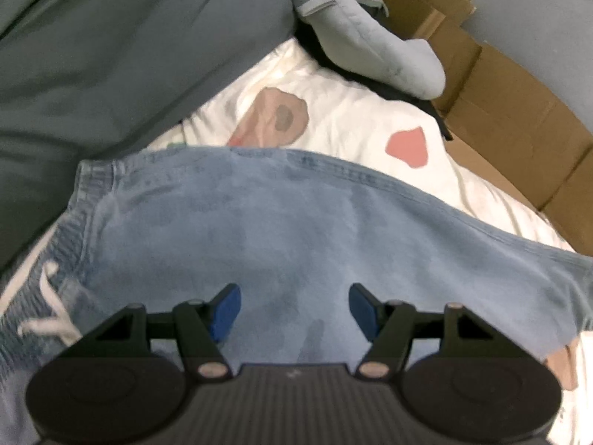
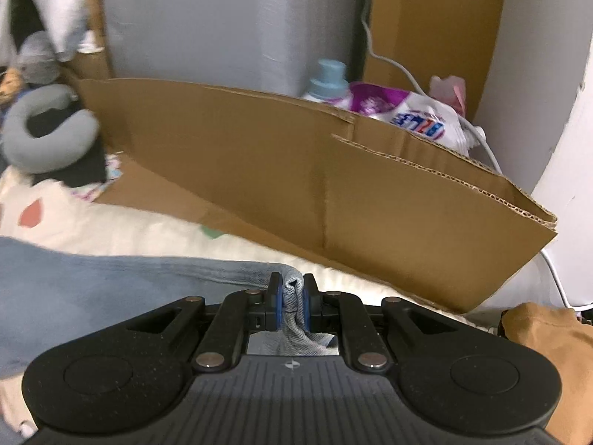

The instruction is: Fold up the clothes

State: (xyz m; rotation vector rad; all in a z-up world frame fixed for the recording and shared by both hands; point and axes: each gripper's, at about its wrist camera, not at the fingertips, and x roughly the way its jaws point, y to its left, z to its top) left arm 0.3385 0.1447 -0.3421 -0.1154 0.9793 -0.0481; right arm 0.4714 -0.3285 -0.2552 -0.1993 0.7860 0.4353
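Observation:
Light blue denim jeans [image 1: 281, 230] lie spread on a white bedsheet [image 1: 348, 118] with coloured shapes. A white drawstring [image 1: 48, 311] shows at the waistband on the left. My left gripper [image 1: 294, 309] is open and empty, hovering just above the denim, blue pads wide apart. In the right wrist view the jeans [image 2: 92, 282] stretch to the left. My right gripper [image 2: 292, 302] is shut on a bunched edge of the jeans, the fabric pinched between its blue pads.
A grey neck pillow [image 1: 374, 40] lies at the bed's far end, also in the right wrist view [image 2: 44, 137]. Cardboard sheets [image 2: 315, 193] stand along the bed's side. Detergent bottles [image 2: 333, 85] sit behind them. A dark green cover [image 1: 122, 55] lies left. A tan garment [image 2: 556, 352] lies right.

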